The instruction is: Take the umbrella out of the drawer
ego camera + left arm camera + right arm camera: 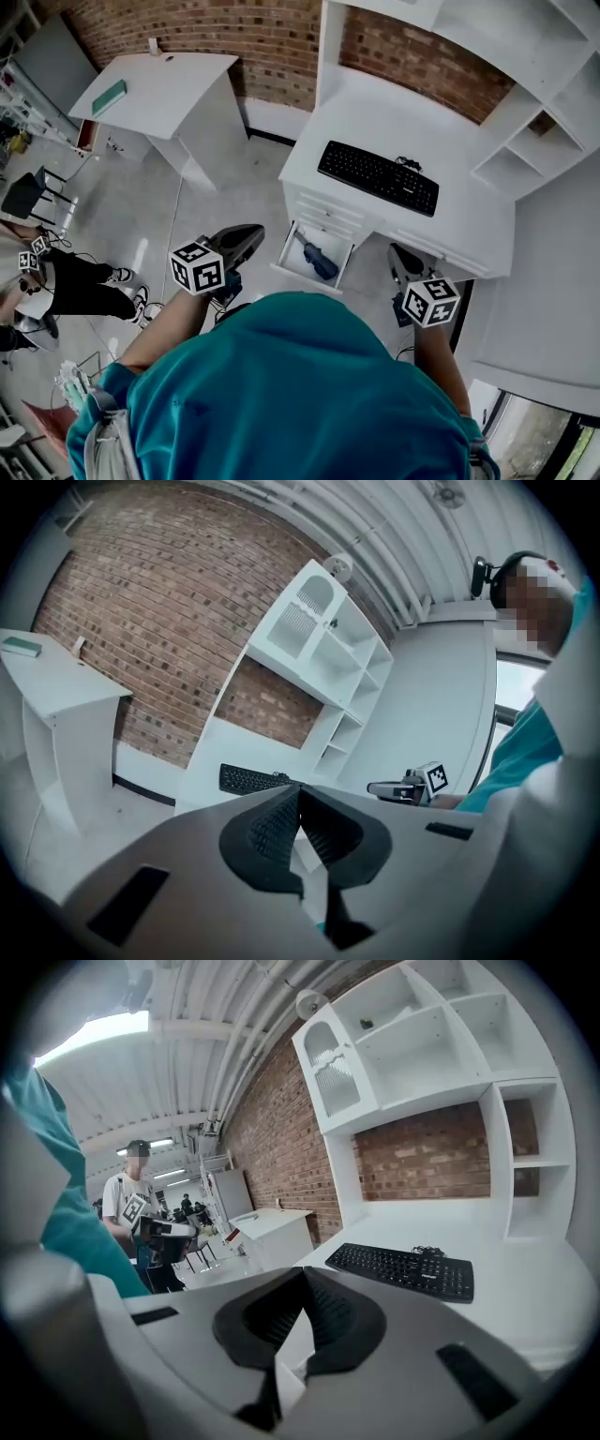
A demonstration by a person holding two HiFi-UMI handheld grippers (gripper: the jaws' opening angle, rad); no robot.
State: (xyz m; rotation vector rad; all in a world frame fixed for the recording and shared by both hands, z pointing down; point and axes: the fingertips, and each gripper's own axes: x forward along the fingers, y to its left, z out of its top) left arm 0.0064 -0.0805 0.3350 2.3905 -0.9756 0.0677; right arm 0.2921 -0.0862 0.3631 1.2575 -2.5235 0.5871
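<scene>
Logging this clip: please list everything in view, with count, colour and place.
Desk: one, white, with shelves, against the brick wall.
Keyboard: one, black, on the desk.
Drawer: one, white, pulled open at the desk's front.
Umbrella: one, dark blue, folded, lying in the drawer.
Side table: one, white, far left by the wall.
Flat item: one, teal, on the side table.
Bystander: one, dark trousers, on the floor at left.
Left gripper: one, grey, jaws shut, empty.
Right gripper: one, grey, jaws shut, empty.
</scene>
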